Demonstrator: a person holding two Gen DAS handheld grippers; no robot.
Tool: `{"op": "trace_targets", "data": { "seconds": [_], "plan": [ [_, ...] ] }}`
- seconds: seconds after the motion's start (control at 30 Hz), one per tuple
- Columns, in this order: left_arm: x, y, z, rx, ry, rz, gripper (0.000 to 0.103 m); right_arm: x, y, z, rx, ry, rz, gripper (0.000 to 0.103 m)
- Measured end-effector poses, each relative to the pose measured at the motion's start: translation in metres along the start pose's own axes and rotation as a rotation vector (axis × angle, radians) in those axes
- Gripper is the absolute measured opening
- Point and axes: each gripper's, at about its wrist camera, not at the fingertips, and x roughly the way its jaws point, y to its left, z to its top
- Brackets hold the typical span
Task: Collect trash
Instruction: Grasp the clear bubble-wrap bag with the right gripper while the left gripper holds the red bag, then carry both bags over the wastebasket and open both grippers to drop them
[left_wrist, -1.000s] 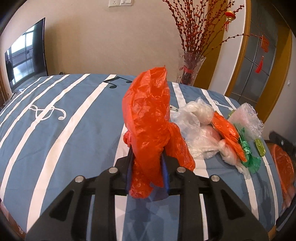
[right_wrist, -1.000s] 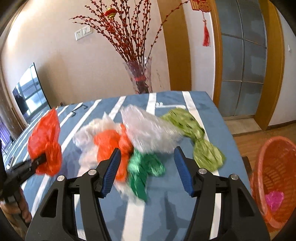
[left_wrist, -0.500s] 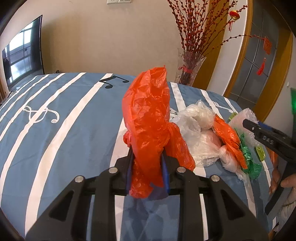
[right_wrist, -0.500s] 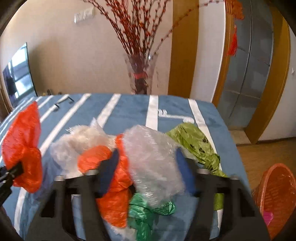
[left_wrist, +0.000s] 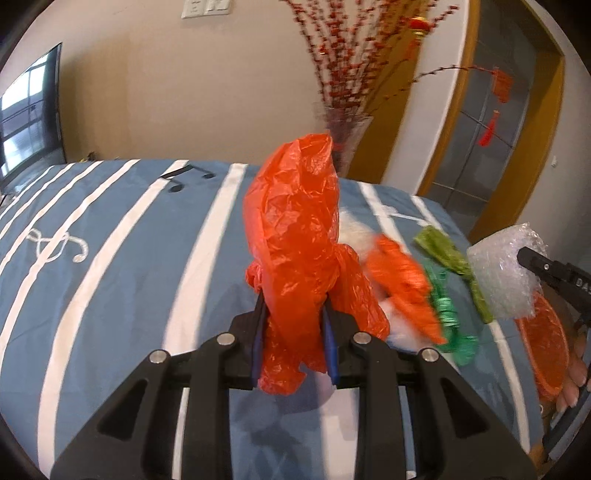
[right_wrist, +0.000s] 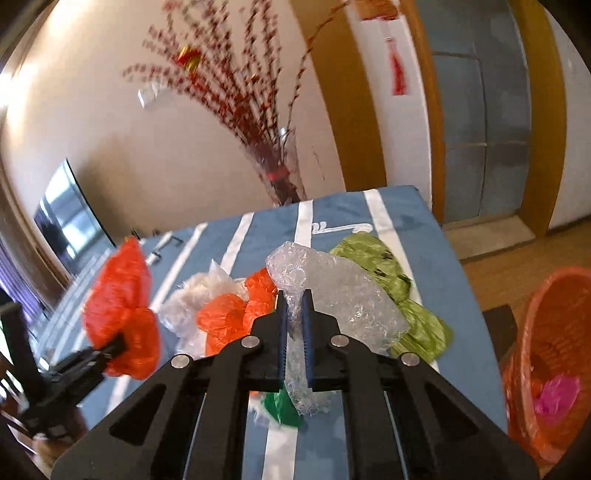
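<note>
An orange bag (left_wrist: 295, 236) is clamped by the left gripper (left_wrist: 294, 345); bubble wrap (right_wrist: 332, 295) (basket (right_wrist: 546, 354) at three o'clock) is pinched by the just-closed right gripper (right_wrist: 294, 343).

Little can be read. On the black right gripper (left_wrist: 554, 273), at the left wrist view's 3 o'clock edge, white letters "DA" show, and the rest is cut off by the frame. The blue striped cloth (left_wrist: 110, 229) carries signs, not words: a white treble clef (left_wrist: 55, 245) at 9 o'clock and a black pair of joined music notes (left_wrist: 190, 177) at 11 o'clock. In the right wrist view a white sign (right_wrist: 338, 227) lies on the cloth just above centre, toward 12 o'clock, too blurred to make out.
</note>
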Motion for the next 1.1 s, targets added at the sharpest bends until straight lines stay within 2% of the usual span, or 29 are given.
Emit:
{"op": "trace_targets", "data": {
  "seconds": [0.17,0.43,0.67,0.9,1.1],
  "plan": [
    [-0.005,-0.039,0.002,0.03,0.0,-0.065,0.027,-0.031,-0.024,-0.003,0.102,-0.027,0.063,0.008],
    [-0.01,-0.103,0.0,0.091,0.005,-0.17,0.027,-0.074,-0.047,-0.004,0.121,-0.119,0.029,0.008],
    [-0.012,-0.168,-0.007,0.155,0.022,-0.261,0.027,-0.11,-0.08,-0.007,0.16,-0.176,-0.049,0.008],
    [-0.01,-0.233,-0.016,0.214,0.056,-0.348,0.027,-0.136,-0.118,-0.015,0.176,-0.214,-0.171,0.008],
    [-0.009,-0.273,-0.023,0.251,0.078,-0.406,0.027,-0.151,-0.153,-0.023,0.213,-0.227,-0.246,0.008]
  ]
}}
